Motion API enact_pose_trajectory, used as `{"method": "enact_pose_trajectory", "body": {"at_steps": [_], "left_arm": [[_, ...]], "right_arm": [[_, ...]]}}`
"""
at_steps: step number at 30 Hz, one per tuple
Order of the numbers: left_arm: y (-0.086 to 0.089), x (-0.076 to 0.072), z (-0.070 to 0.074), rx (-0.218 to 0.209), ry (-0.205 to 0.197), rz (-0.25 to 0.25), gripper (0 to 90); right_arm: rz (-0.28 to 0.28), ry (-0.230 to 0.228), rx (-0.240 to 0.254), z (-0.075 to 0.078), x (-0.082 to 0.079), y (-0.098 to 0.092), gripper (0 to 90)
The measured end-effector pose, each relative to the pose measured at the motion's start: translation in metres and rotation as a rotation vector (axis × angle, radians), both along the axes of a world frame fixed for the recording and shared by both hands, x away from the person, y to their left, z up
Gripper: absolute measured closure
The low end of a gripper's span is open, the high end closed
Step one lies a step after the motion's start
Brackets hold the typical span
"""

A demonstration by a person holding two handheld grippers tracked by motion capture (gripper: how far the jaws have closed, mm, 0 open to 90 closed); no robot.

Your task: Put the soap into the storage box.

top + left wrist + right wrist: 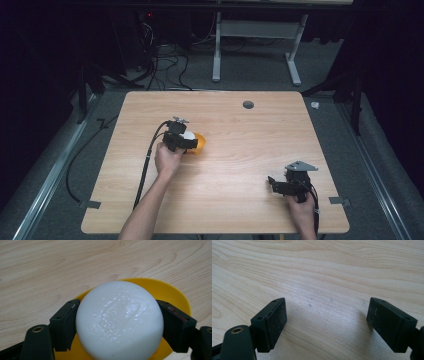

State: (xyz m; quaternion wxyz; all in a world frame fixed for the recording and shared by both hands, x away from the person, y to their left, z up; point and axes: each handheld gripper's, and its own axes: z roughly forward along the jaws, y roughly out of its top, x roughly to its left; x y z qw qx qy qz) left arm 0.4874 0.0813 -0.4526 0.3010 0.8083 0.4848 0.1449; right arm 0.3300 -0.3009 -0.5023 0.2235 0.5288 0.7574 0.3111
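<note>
My left hand-held gripper [119, 322] is pinching a white ball [119, 321] across its widest part, one black pad on each flank, and the ball sits over a yellow dish [172, 293] that rests on the bench [50, 270]. From the high view the same gripper [187, 140] hangs near the middle of the bench, left of centre, with the ball [189, 135] and the dish [200, 142] just under and beside it; I cannot tell whether the ball touches the dish floor or is held a little clear of it. The ball looks smooth and waxy, with a faint embossed patch on its top that catches the light, so I judge it light, fairly firm and inclined to slip or squirt out if I squeeze off-centre. The equator is the place to hold it, pads square to each other, and that is how the jaws stand now. The dish looks like thin plastic, light enough to skid if I nudge its rim. My right hand-held gripper [327, 325] is spread wide over bare wood, holding nothing; in the high view it [274, 184] sits near the right front corner, well apart from the ball.
</note>
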Motion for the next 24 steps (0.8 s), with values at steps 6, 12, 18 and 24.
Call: {"method": "enact_pose_trajectory", "body": {"at_steps": [6, 12, 18, 24], "left_arm": [[-0.002, 0.0, -0.002, 0.04, -0.003, 0.007, 24.2], [-0.003, -0.001, 0.0, 0.035, -0.017, 0.005, 24.0], [-0.001, -0.004, 0.007, 0.015, -0.041, 0.011, 22.3], [0.001, -0.006, 0.011, 0.002, -0.055, 0.013, 21.9]], "right_arm": [[0.0, -0.001, -0.001, 0.0, 0.0, 0.0, 17.3], [-0.001, 0.0, -0.001, 0.0, 0.0, 0.0, 17.3], [0.0, 0.0, -0.001, 0.0, 0.0, 0.0, 17.2], [0.0, -0.002, -0.002, 0.0, 0.0, 0.0, 17.2]]}}
